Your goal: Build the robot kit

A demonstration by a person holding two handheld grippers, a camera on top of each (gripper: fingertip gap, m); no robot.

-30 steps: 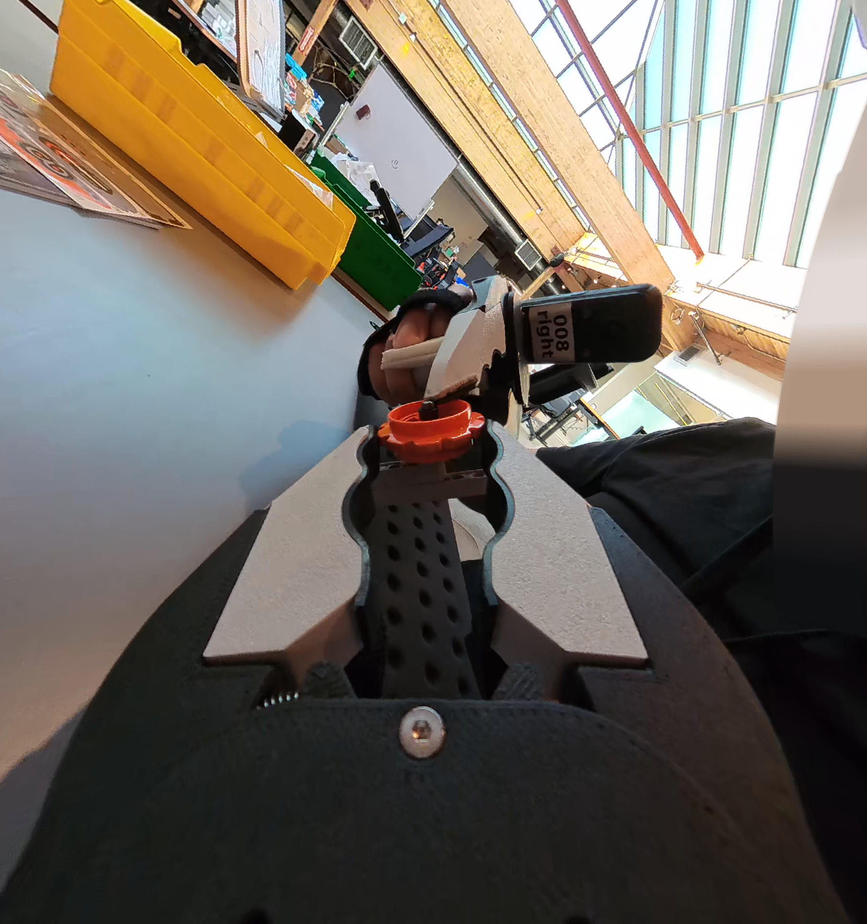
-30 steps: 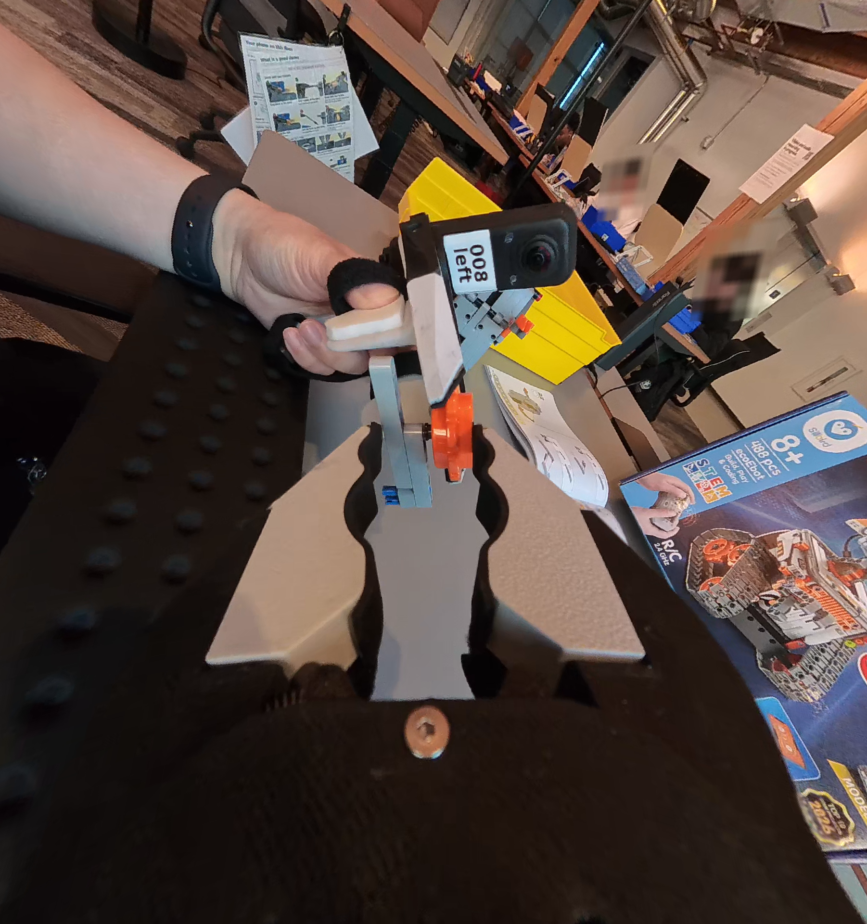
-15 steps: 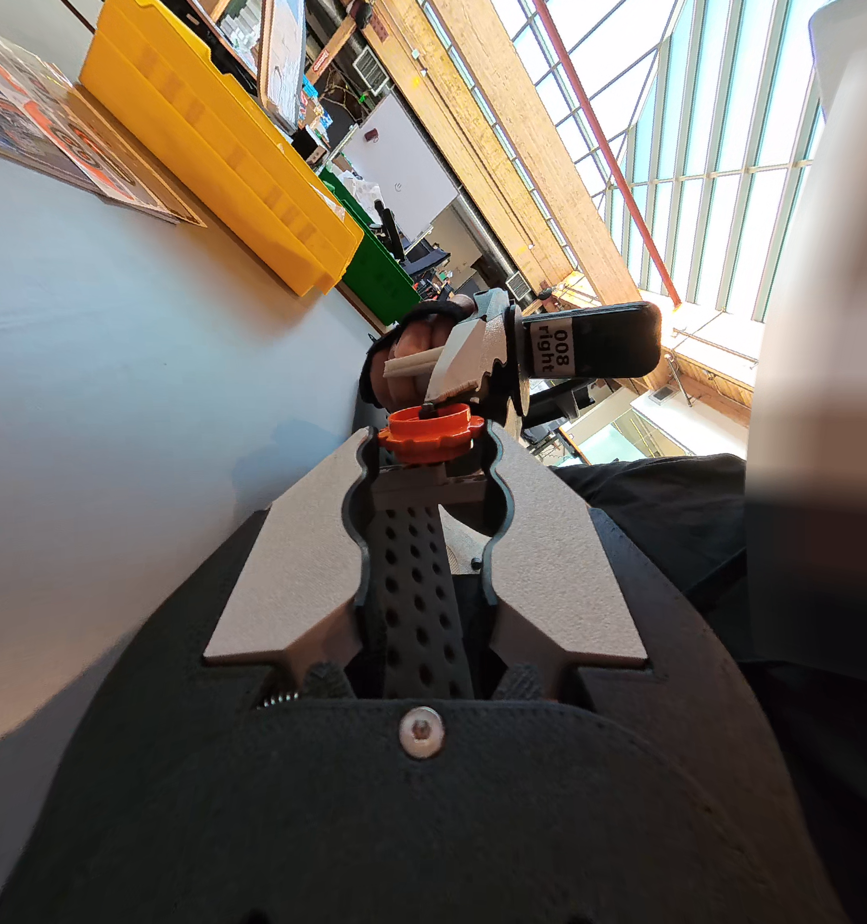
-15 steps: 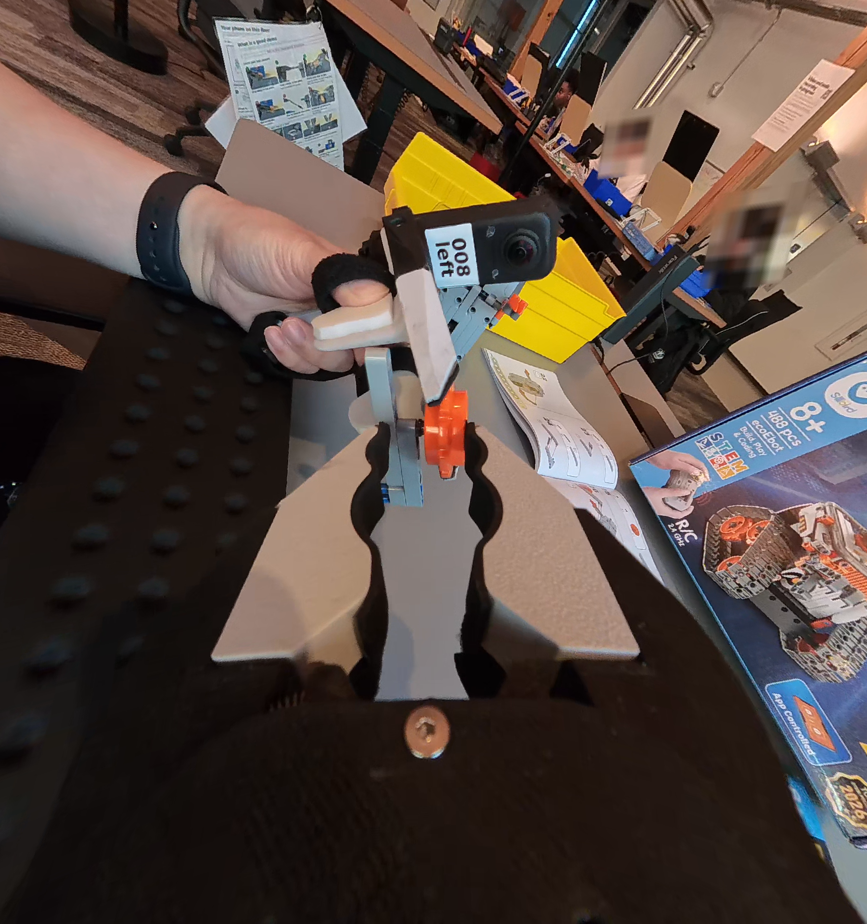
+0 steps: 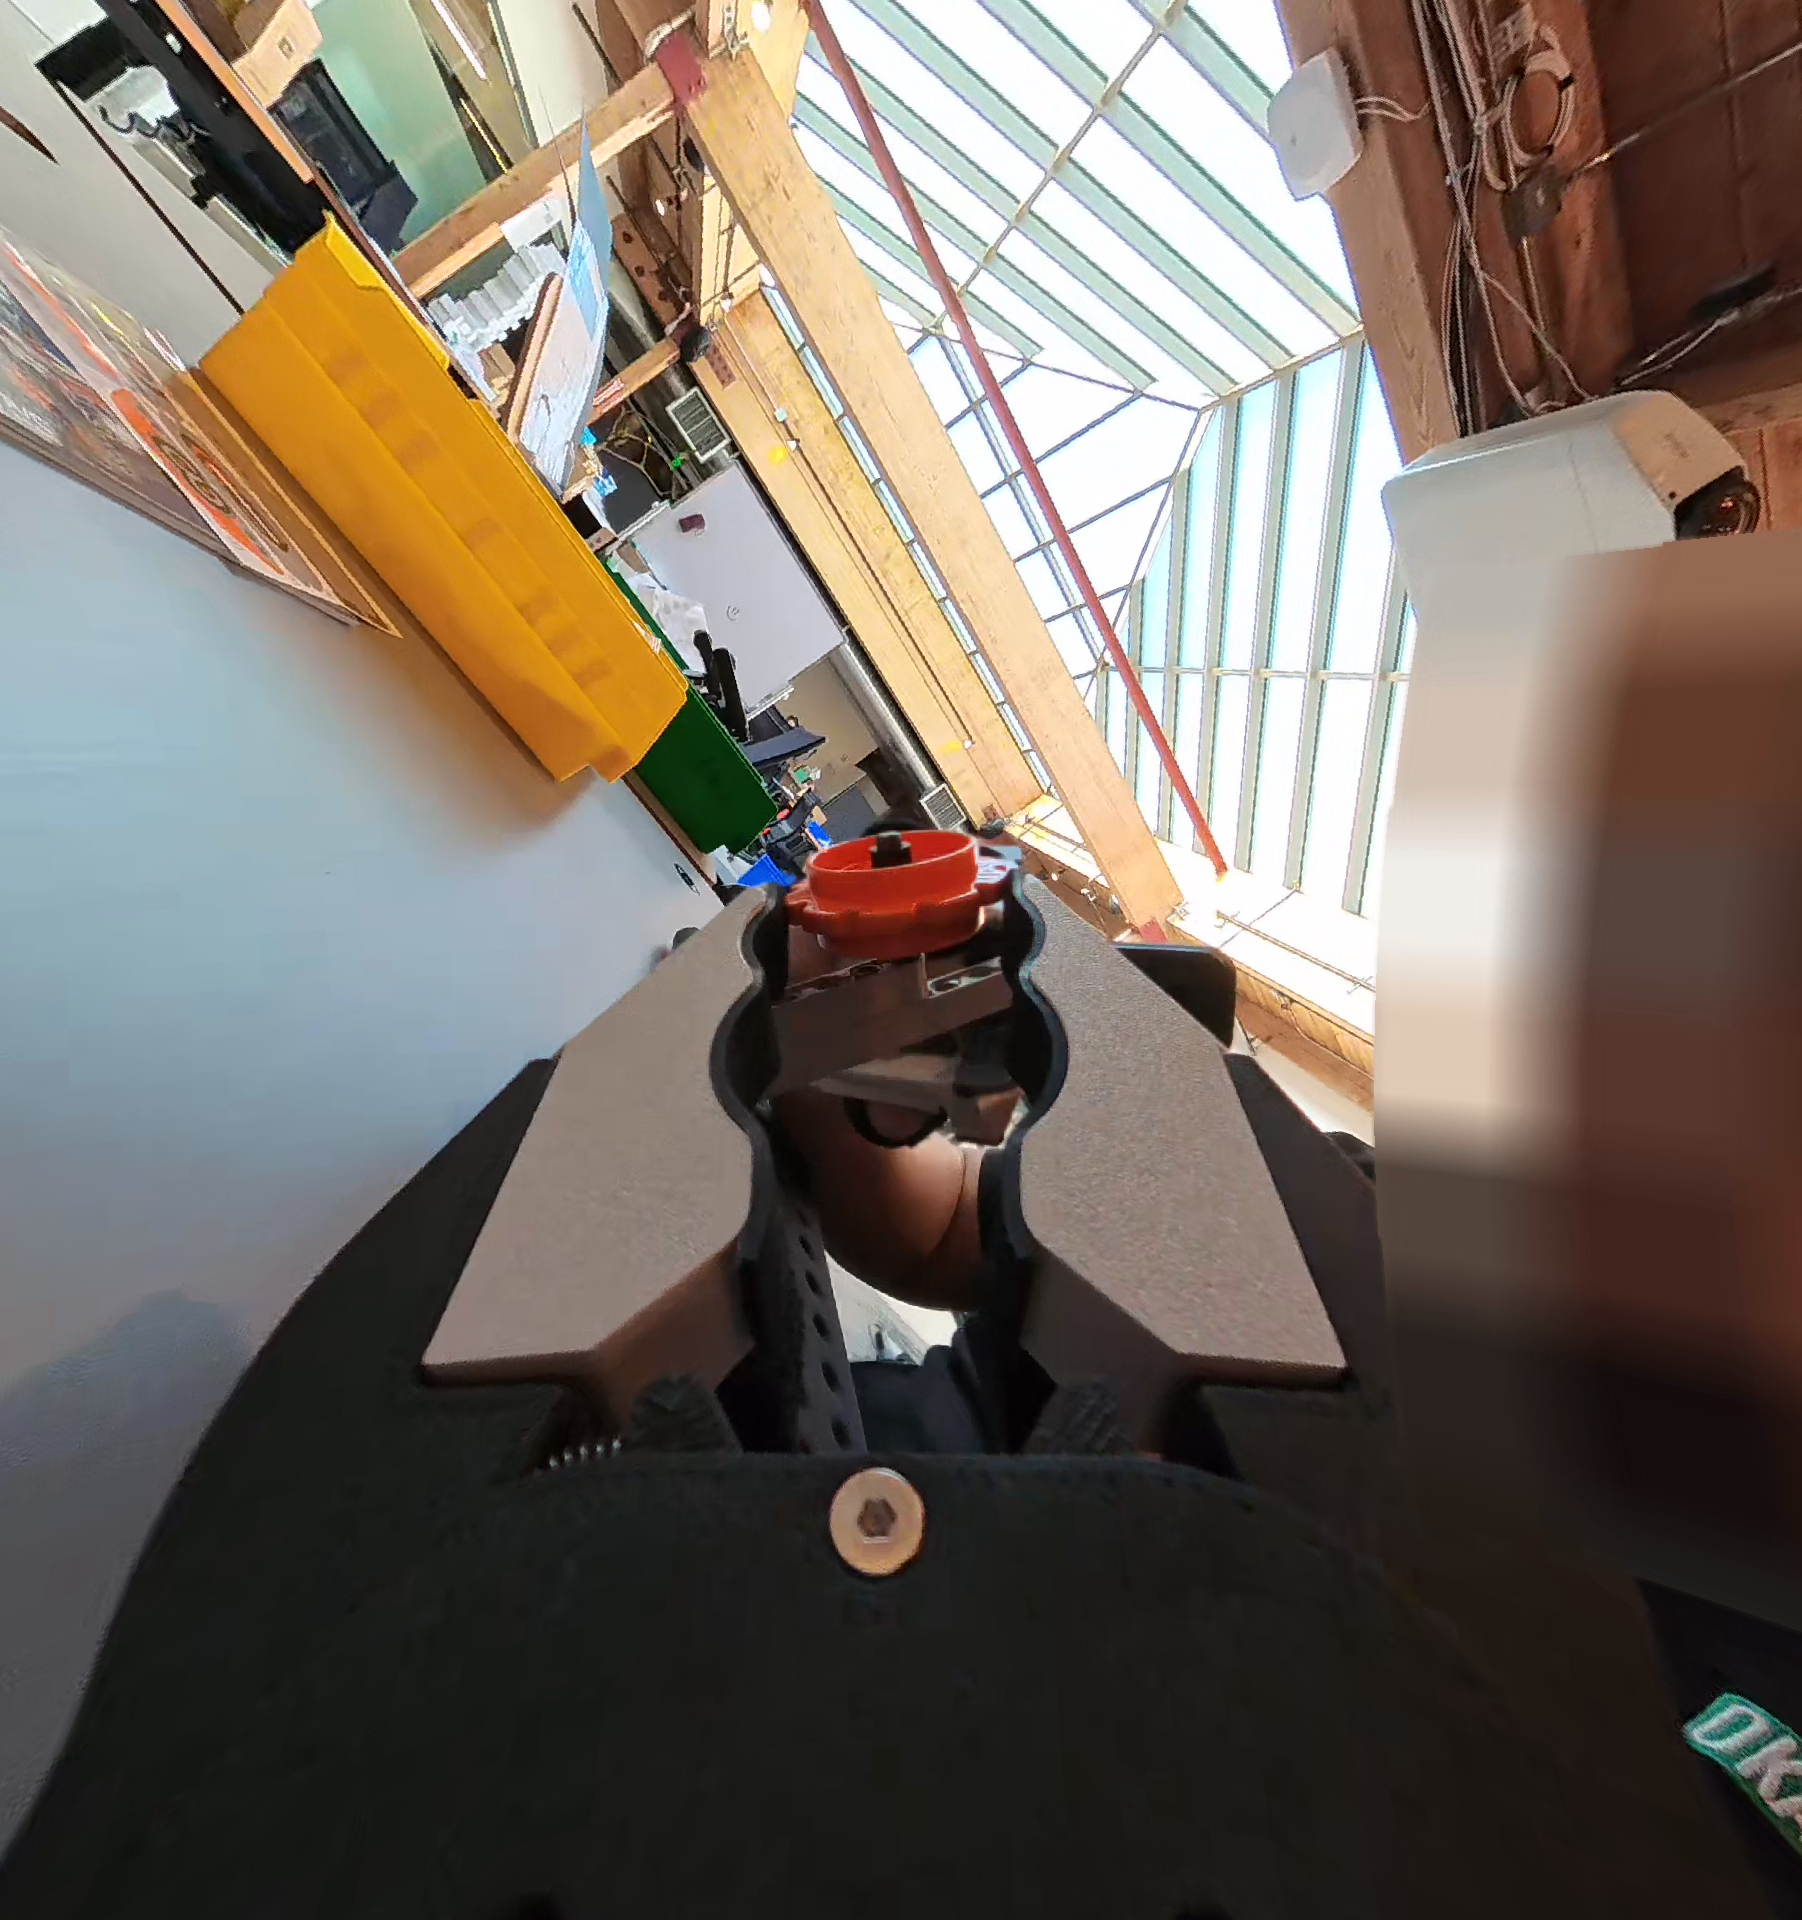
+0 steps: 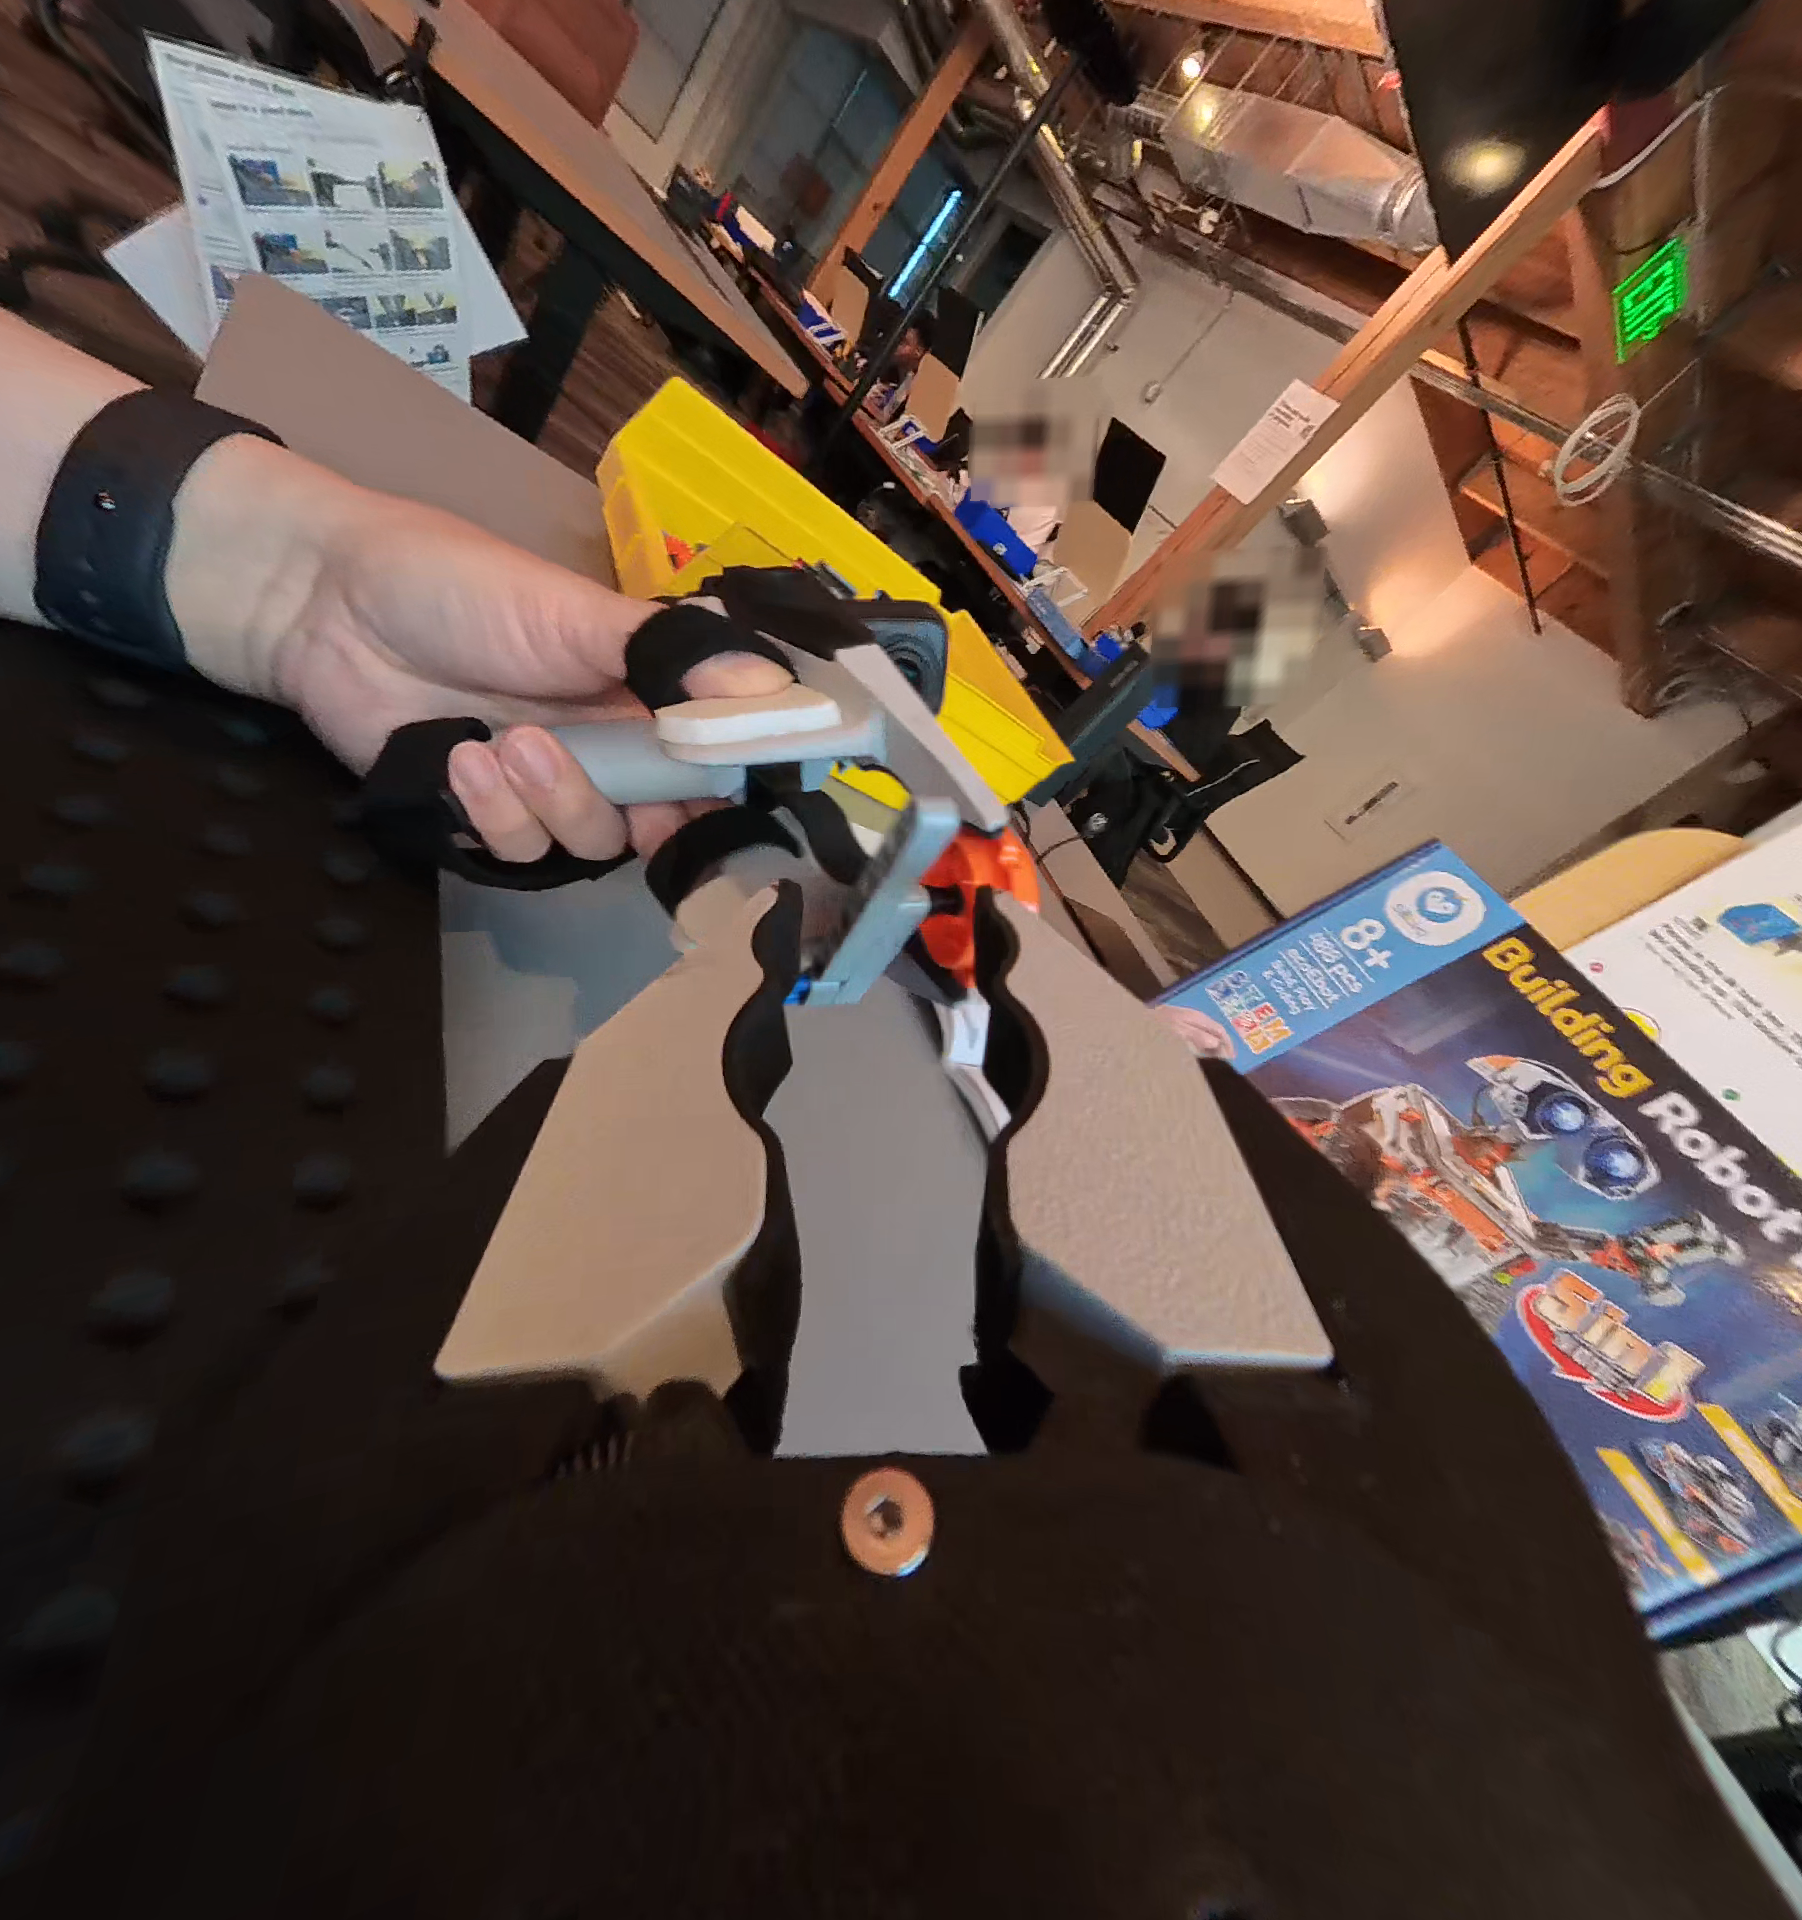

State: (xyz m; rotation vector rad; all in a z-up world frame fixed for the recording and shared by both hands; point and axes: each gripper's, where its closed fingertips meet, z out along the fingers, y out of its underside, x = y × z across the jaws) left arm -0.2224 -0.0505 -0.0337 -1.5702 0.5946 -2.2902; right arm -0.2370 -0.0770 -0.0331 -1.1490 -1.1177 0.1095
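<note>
Left wrist view. Your left gripper was closed at a narrow gap on a grey beam, which spanned the space between the two fingertips at frame centre. An orange gear sat on top of the beam, on a dark axle, level with the tips. A table filled the left of the frame, with a yellow bin and a green bin along its far edge, upper left to centre. A hand showed through the gap below the beam.

Right wrist view. Your right gripper pointed at the same assembly from beside it. The beam lay just beside its left fingertip and the gear just beside its right one, at frame centre. The gap was narrow, but whether the pads pressed on the parts could not be told. Your other hand, with a dark wristband, held the left gripper at left. A toy box lay on the table at right.
</note>
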